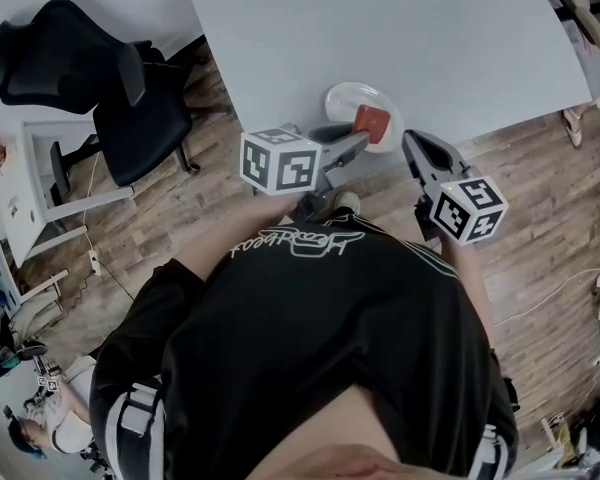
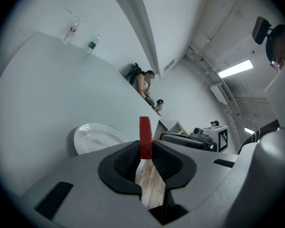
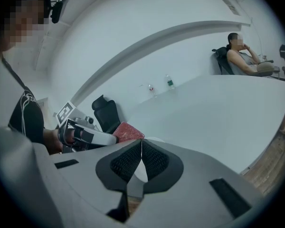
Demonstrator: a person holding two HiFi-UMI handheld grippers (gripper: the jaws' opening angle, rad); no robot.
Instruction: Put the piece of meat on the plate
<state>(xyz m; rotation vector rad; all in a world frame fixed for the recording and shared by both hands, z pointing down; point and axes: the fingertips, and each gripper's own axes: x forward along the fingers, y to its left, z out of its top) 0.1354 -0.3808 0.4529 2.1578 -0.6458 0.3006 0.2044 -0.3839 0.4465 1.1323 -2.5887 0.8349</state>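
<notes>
Meat (image 1: 372, 123) is pinched edge-on in your left gripper (image 1: 362, 136). The pads are closed on its lower end, so most of the slab stands clear of the jaws and is free to land first. From above it hangs over the plate (image 1: 352, 98), toward the plate's 5 o'clock. Whether it touches the plate yet is hard to settle from this angle. The plate sits at the table (image 1: 400, 38) edge nearest you, which makes the reach short. Your right gripper (image 1: 412, 146) stands at the plate's 3 o'clock, jaws together on nothing, off to the side where it cannot crowd the drop. Likely next: lower, then let go.
</notes>
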